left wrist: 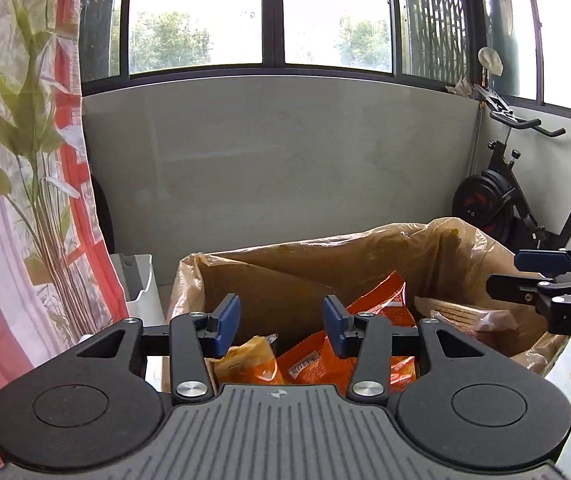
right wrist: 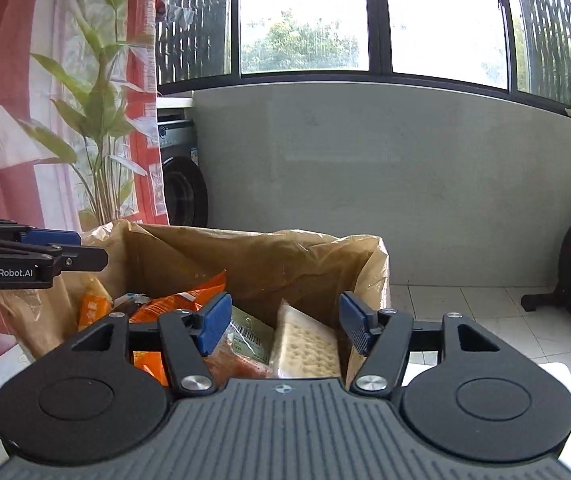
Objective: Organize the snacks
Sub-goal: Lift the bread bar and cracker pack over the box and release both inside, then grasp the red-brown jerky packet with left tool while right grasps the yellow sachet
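Observation:
A cardboard box lined with a tan plastic bag (left wrist: 293, 264) (right wrist: 285, 256) stands just ahead of both grippers and holds snack packs. In the left wrist view, orange packs (left wrist: 381, 304) and a yellow pack (left wrist: 249, 356) lie inside it. My left gripper (left wrist: 281, 326) hangs open above them with nothing between its blue pads. In the right wrist view, a clear pack of crackers (right wrist: 305, 344), a green-labelled pack (right wrist: 251, 334) and orange packs (right wrist: 189, 300) fill the box. My right gripper (right wrist: 285, 322) is open over the crackers, holding nothing. Each gripper shows at the edge of the other's view.
A grey low wall under large windows runs behind the box. A red and white curtain with a leafy plant (left wrist: 33, 128) hangs at the left. An exercise bike (left wrist: 525, 200) stands at the right, and a white bin (left wrist: 137, 280) sits left of the box. A washing machine (right wrist: 181, 184) is behind the curtain.

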